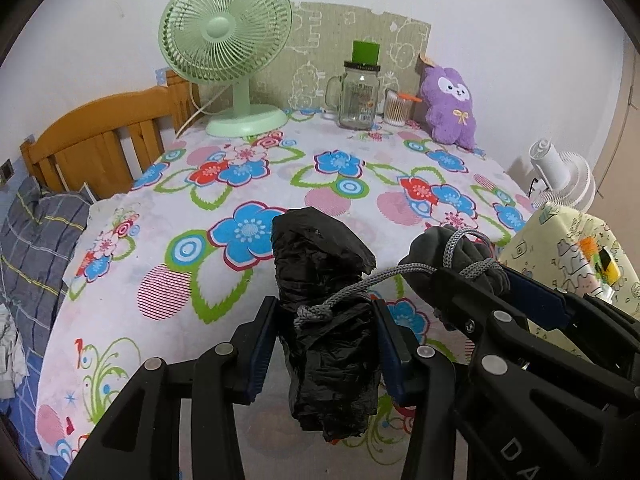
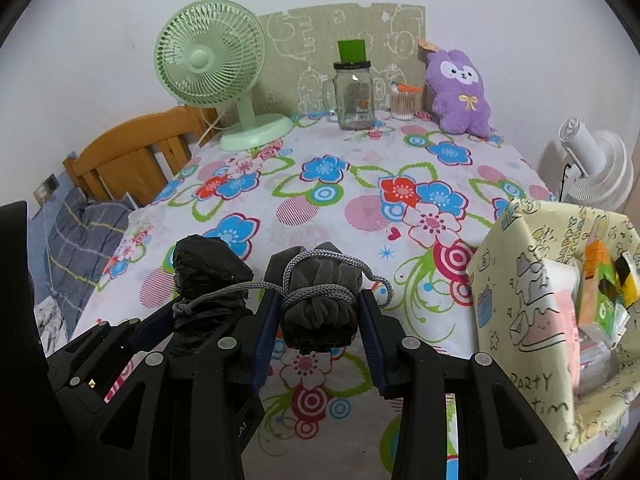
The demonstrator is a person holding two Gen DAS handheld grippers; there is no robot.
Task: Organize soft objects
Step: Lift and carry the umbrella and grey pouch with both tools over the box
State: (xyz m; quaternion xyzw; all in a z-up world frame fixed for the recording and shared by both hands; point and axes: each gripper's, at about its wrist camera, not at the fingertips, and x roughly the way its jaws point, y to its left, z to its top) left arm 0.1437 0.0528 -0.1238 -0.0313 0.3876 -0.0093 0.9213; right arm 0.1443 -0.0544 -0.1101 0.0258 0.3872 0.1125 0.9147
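Left wrist view: my left tool [image 1: 325,344] clamps a black plastic bundle [image 1: 326,320] above the floral surface [image 1: 224,184], a grey cord [image 1: 384,280] running to the grey cloth roll [image 1: 452,254]. "DA" shows on the neighbouring tool.

Right wrist view: my right tool [image 2: 318,320] pinches that roll [image 2: 318,300], cord-wrapped. The yellow box [image 2: 516,304] beside it reads "PARTY".

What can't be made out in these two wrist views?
- Black plastic-wrapped bundle: contents hidden by the wrap, both views.
- Grey cloth roll tied with grey cord: underside hidden by the right gripper.
- Yellow cartoon-print box: contents cut off at the right edge.
- Glass mug jar: label too small.
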